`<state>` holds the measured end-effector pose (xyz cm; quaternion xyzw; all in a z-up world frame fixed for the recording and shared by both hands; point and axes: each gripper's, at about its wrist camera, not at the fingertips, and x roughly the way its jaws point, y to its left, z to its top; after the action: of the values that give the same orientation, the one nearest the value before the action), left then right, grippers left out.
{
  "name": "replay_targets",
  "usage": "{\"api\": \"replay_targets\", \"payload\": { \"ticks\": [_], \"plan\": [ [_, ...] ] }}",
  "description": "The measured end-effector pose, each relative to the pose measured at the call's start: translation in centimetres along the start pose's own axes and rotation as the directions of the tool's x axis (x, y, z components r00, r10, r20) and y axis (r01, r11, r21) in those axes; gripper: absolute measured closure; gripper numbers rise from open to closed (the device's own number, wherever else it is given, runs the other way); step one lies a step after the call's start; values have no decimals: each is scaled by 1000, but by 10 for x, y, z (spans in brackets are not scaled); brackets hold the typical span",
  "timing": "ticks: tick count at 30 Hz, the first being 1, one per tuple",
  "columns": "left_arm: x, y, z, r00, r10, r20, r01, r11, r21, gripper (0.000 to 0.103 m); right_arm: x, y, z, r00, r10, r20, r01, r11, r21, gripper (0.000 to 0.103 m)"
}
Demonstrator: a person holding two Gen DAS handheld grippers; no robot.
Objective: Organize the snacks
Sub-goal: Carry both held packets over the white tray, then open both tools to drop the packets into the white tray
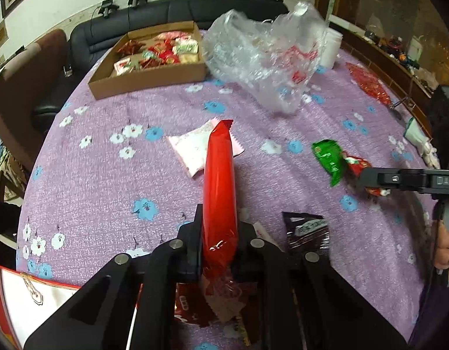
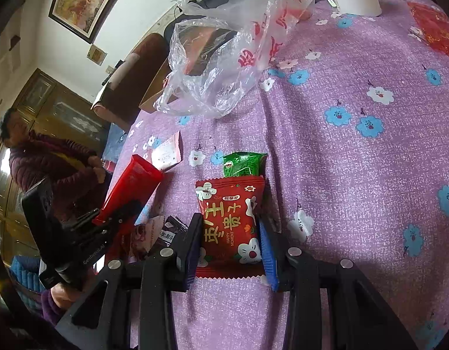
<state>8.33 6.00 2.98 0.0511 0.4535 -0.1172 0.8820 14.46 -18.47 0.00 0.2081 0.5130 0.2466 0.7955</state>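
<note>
My counter (image 1: 107,151) wears a purple flowered cloth beside a dark sofa (image 1: 172,14). The cardboard box (image 1: 154,78) holds wrapped snacks. My left fingers (image 1: 220,227) pinch a red packet (image 1: 218,180); my right fingers (image 2: 230,233) pinch a red snack bag (image 2: 228,221).

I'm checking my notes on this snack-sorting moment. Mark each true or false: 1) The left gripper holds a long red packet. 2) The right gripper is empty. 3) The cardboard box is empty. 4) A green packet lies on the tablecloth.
1) True: the left gripper is shut on the long red packet.
2) False: the right gripper grips a red flowered packet.
3) False: the cardboard box holds wrapped snacks.
4) True: the green packet lies on the tablecloth.
</note>
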Motion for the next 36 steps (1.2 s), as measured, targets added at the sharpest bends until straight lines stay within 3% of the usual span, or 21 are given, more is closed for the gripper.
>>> {"api": "replay_targets", "payload": {
  "ticks": [8,12,15,18,20,25,29,36],
  "plan": [
    [-68,6,-13,990,-44,133,51,997,-51,93,-9,1,-4,999,22,37,-22,1000,-11,66],
    [-122,28,-47,983,26,180,-3,992,-125,92,-13,9,-8,997,41,65,-38,999,-36,66],
    [-155,46,-79,976,85,198,-51,984,-169,92,-13,23,-17,993,108,57,-105,993,-59,66],
    [-174,64,-118,979,128,159,-94,974,-206,92,-9,53,-29,984,177,35,-172,978,-114,66],
    [-180,78,-146,979,165,122,-132,962,-240,92,1,83,-39,971,236,-23,-237,961,-140,66],
    [-179,109,-190,983,170,61,-139,926,-352,92,29,179,-75,952,265,-150,-299,909,-291,66],
    [-186,117,-203,978,195,67,-157,913,-376,92,62,243,-106,945,237,-227,-310,873,-378,66],
    [-199,130,-207,960,265,94,-208,893,-399,89,96,291,-130,945,205,-254,-298,859,-417,63]
  ]
}}
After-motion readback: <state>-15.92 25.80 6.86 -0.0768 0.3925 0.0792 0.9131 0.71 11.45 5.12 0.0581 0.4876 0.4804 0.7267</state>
